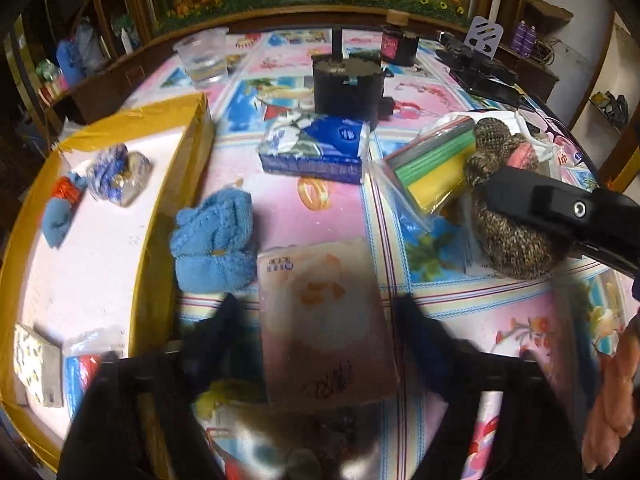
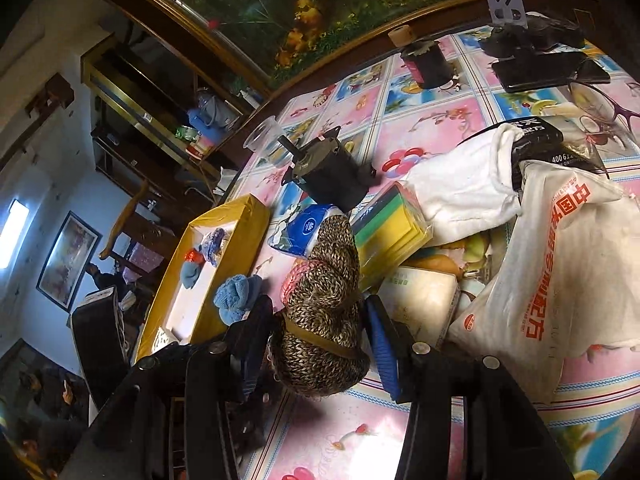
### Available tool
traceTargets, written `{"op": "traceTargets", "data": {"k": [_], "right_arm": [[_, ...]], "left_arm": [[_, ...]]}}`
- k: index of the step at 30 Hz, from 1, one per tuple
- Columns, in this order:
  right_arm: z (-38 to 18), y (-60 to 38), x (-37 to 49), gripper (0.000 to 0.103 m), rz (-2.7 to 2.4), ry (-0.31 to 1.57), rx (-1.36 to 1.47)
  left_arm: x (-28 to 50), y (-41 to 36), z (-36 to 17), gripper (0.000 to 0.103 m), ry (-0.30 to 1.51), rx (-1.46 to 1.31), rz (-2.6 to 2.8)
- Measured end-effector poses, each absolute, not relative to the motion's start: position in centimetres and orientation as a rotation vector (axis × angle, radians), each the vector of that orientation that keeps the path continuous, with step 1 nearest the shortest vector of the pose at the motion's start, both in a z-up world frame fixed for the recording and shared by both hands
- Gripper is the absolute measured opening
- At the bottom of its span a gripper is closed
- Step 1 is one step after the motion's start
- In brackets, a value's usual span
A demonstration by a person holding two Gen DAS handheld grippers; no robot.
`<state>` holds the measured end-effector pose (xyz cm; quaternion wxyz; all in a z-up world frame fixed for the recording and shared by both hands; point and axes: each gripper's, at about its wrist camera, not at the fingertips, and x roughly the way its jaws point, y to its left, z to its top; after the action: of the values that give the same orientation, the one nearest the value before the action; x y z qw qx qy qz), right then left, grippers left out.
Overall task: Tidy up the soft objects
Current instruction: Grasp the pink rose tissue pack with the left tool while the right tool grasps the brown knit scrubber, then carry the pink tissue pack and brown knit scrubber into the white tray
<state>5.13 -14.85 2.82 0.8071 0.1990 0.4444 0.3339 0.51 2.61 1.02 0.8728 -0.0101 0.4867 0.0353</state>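
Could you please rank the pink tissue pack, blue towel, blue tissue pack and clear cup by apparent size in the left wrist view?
1. Pink tissue pack, though it lies nearest the camera, so this is unsure.
2. Blue towel and blue tissue pack look alike.
3. Clear cup, farthest away.

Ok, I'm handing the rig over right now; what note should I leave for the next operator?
Left tongs: look closed on the pink tissue pack, which lies on the table near the yellow box.
Right tongs: closed on the knitted hat, which lies on the table.
Done: blue sock, bagged blue item and patterned pack are in the box.
Left: both gripped items, blue towel, blue tissue pack, bagged sponges, white cloth; presumably all go in the box.
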Motion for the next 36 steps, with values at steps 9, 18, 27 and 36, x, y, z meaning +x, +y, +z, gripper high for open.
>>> {"op": "traceTargets", "data": {"k": [9, 18, 27, 36], "right_arm": [[3.6, -14.8, 4.6, 0.052, 0.729, 0.89, 0.413], [4.4, -13.3, 3.6, 0.051, 0.743, 0.822, 0.321], [4.3, -12.9, 3.5, 0.051, 0.719, 0.796, 0.281], [4.2, -12.6, 3.5, 0.051, 0.715, 0.793, 0.265]], "left_arm": [[-1.5, 2.4, 1.9, 0.052, 0.881, -0.054, 0.014], [-2.5, 4.1, 2.8, 0.052, 0.8, -0.151, 0.045], [-3.9, 4.0, 3.8, 0.052, 0.726, -0.131, 0.062], [-4.3, 3.9, 4.1, 0.052, 0.7, -0.125, 0.069]]}}
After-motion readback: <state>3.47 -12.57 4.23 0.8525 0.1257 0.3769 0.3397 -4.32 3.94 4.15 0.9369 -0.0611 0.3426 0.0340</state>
